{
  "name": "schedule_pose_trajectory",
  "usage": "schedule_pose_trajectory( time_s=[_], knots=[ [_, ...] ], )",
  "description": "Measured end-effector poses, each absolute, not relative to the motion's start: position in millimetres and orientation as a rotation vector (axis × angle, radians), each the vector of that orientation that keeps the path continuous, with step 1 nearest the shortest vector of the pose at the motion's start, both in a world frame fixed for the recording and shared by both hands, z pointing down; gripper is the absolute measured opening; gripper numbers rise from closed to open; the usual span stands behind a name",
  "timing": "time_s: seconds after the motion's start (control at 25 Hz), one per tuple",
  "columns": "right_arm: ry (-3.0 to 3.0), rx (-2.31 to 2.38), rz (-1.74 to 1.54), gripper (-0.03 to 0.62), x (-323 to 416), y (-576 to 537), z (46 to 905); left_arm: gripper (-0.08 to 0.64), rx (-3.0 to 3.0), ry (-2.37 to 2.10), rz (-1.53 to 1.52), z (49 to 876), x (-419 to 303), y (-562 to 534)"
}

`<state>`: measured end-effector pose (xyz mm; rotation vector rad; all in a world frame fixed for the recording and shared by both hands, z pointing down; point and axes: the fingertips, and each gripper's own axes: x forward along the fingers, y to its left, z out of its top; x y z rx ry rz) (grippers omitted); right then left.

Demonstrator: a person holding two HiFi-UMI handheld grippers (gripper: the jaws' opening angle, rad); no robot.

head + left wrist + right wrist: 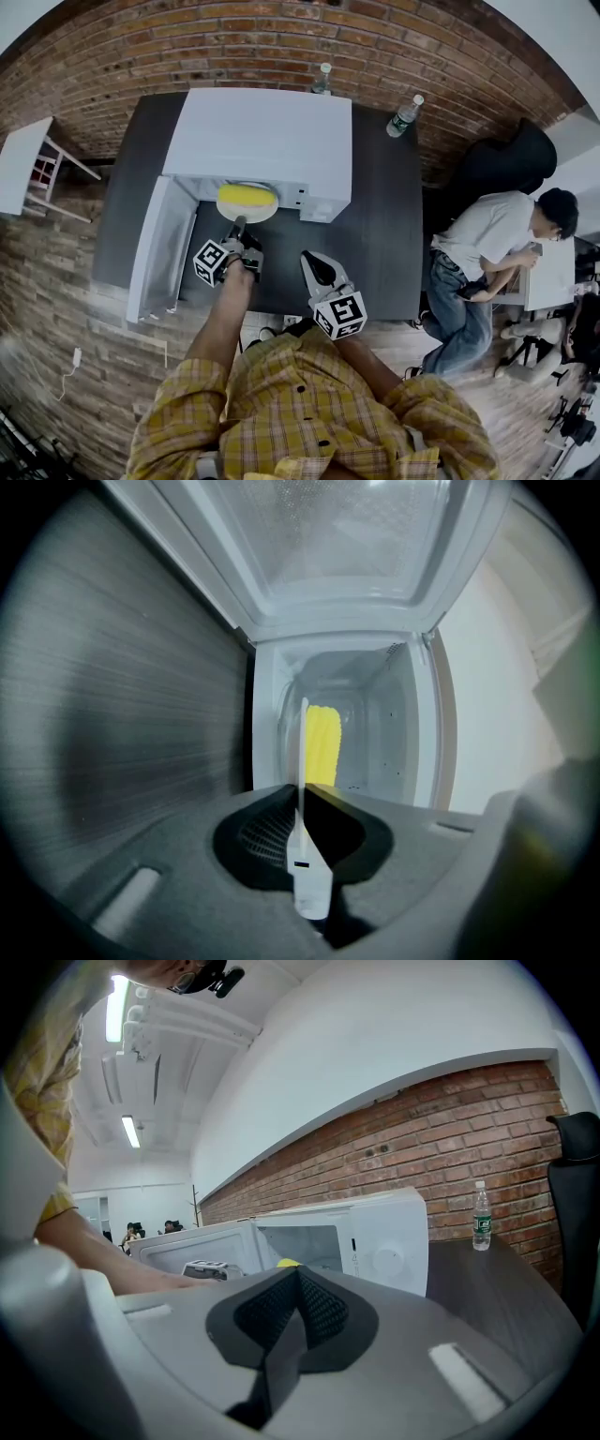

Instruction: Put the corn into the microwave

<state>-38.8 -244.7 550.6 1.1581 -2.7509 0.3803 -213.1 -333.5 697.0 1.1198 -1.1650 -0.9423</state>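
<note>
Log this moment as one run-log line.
left gripper: shut on plate rim | corn: on plate, at microwave opening | door: open | right gripper: shut, empty

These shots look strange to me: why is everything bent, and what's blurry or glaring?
Head view: a wide lens bows the brick wall into an arc. Left gripper view: dark rim all round, the left claw is soft, the corn sharper. Right gripper view: the ceiling light glares white.
</note>
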Motion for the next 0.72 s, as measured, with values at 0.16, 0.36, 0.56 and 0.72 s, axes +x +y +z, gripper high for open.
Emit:
schedule_pose_trajectory(
  time_s=[0.16,0.36,0.56,0.72],
  knots=[
    [-2.744,1.156,0.385,0.003,-36.7,-245.7,552.4,0.028,1.119,-1.178,-0.931,700.7,-215.9,-343.5],
    [-2.733,1.158,0.408,0.003,-32.1,-246.9,556.7,0.032,1.1,-1.175,-0.954,706.3,-220.2,-350.9],
    [-2.726,1.161,0.416,0.003,-30.3,-249.3,558.3,0.023,1.087,-1.191,-0.936,712.2,-221.6,-358.0],
    [-2.726,1.156,0.416,0.003,-31.1,-250.5,558.6,0.015,1.068,-1.204,-0.927,716.9,-222.7,-364.3]
  ],
)
